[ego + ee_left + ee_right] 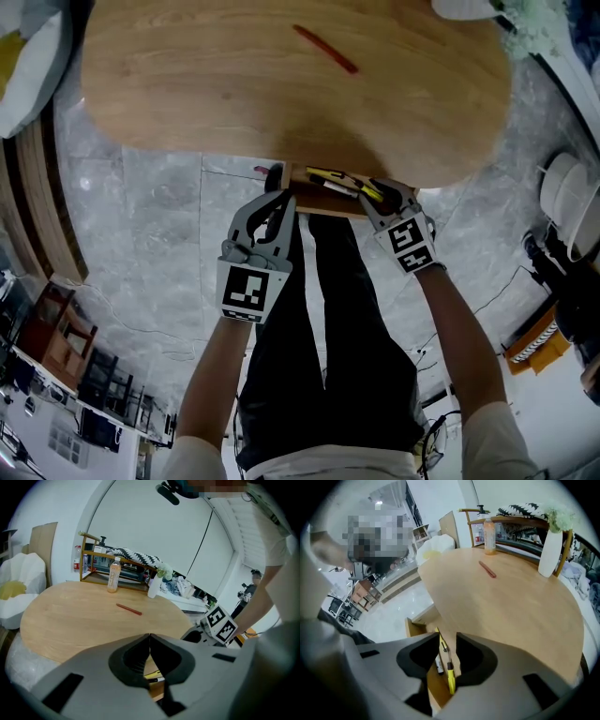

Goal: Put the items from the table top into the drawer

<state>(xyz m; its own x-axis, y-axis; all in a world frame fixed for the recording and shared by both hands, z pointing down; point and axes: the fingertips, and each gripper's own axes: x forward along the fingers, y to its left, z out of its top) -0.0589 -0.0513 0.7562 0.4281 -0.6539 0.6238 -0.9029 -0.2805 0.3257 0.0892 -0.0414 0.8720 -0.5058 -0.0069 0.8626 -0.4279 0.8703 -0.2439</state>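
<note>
A red pen [324, 48] lies alone on the round wooden table [187, 84]; it also shows as the red pen [129, 609] in the left gripper view and the red pen [487, 569] in the right gripper view. Under the table's near edge the drawer [319, 203] stands pulled out, holding a yellow pen [451, 679] and a black marker [439, 663]. My right gripper [449, 644] hangs open and empty just above the drawer [412, 626], at the drawer's right end in the head view [372, 197]. My left gripper [277, 192] is shut on nothing beside the drawer's left end.
At the table's far side stand an orange drink bottle [489, 536], a white vase [550, 550] and a gold wire rack [93, 559]. A white cushioned seat [18, 592] sits to the left. The person's legs [319, 356] are right below the drawer.
</note>
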